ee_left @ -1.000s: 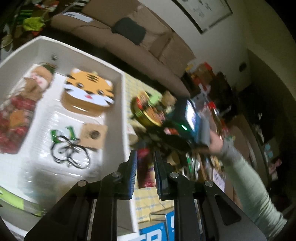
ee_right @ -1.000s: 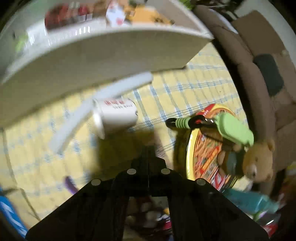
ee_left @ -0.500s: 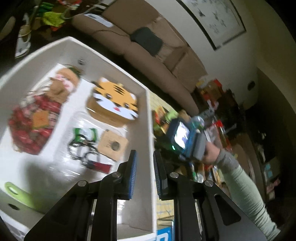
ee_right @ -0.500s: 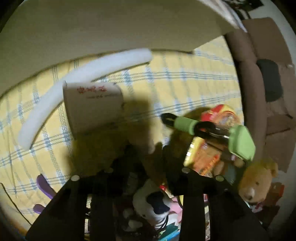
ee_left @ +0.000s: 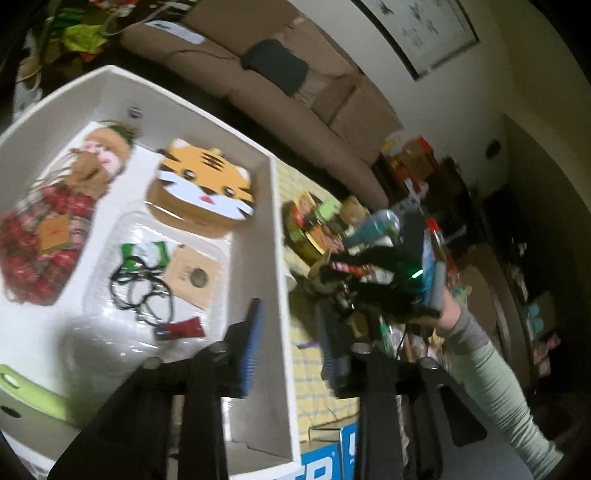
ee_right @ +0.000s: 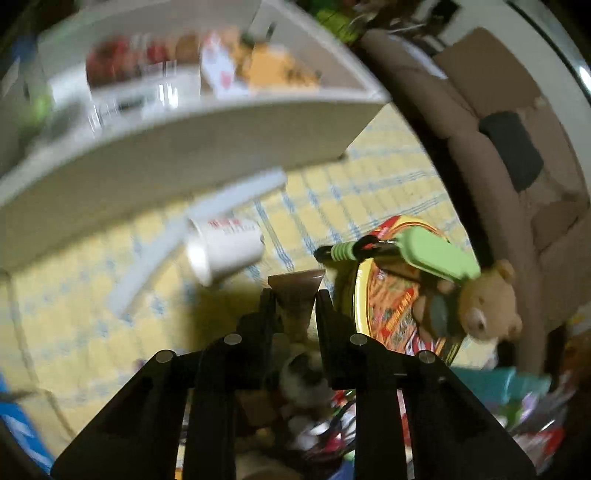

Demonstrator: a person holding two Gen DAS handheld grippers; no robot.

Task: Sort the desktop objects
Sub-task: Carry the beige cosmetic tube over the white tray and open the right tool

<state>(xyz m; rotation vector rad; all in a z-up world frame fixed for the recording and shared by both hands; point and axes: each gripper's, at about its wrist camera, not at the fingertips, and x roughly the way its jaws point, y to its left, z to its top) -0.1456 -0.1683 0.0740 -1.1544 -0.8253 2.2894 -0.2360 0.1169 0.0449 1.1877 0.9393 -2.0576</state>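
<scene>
Yellow checked cloth point(ee_right: 373, 192) covers the table, with a brown sofa point(ee_left: 295, 92) and a framed picture point(ee_left: 417, 29) on the wall behind; a white box point(ee_left: 275, 236) stands on the cloth, holding a tiger-face case point(ee_left: 205, 184), a doll in red point(ee_left: 48, 221), a tangle of black cords point(ee_left: 142, 291) with a brown card point(ee_left: 194, 275) and a small red piece point(ee_left: 181, 328); the left gripper point(ee_left: 290, 343) hangs over the box's right wall, its jaws having just opened, apart and empty, the blue pads point(ee_left: 251, 347) on either side of that wall without touching it; the right gripper point(ee_right: 295, 306), blurred, has its jaws just closing and clamped on a small brown funnel-shaped thing point(ee_right: 295, 290), lifted above the cloth; just beside it lie a white paper cup point(ee_right: 225, 251) on its side, a white strip point(ee_right: 192, 229), a round printed tin point(ee_right: 391, 310), a green-handled tool point(ee_right: 413, 251) across the tin and a teddy bear point(ee_right: 487, 302); a hand in a pale green sleeve point(ee_left: 491, 384) carries that gripper over a heap of clutter.
</scene>
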